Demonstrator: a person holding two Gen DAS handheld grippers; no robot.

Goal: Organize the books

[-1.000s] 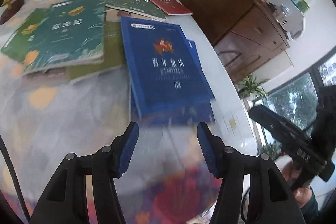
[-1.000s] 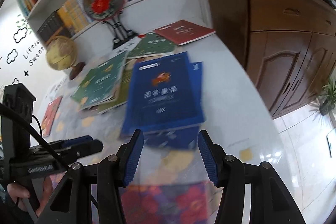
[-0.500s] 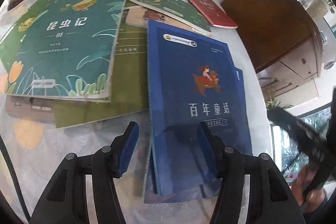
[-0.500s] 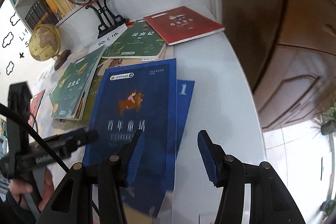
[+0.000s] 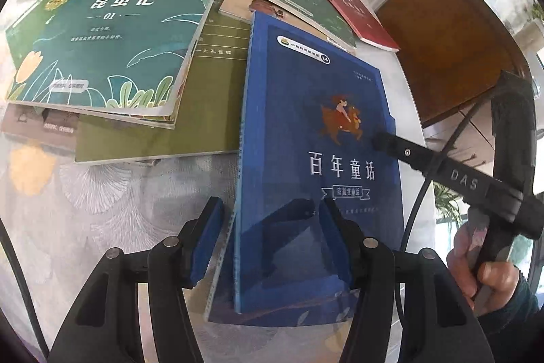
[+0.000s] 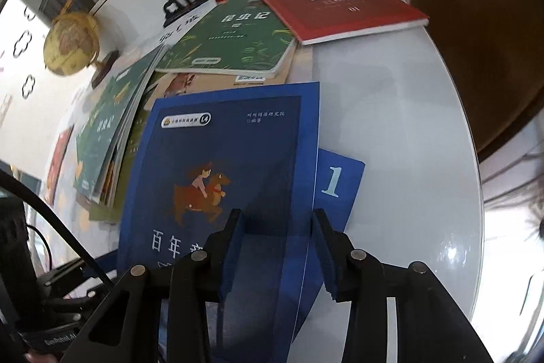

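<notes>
Blue storybook [image 5: 316, 138], top of stack; lower blue volume [image 6: 340, 182] mostly hidden.
Left gripper [image 5: 272, 244] unclenched at 6 o'clock; right gripper [image 6: 278, 250] jaws just closing, straddling cover edge, grip indiscernible.

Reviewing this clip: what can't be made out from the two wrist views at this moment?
- Second blue book: mostly covered by the top blue book in both views.
- Right gripper: whether its pads press the book is unclear, right wrist view.
- Tan book: buried under green books, left wrist view.

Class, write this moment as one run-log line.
left gripper: open, straddling blue book spine edge | right gripper: jaws just closing over its right edge, not gripping
</notes>
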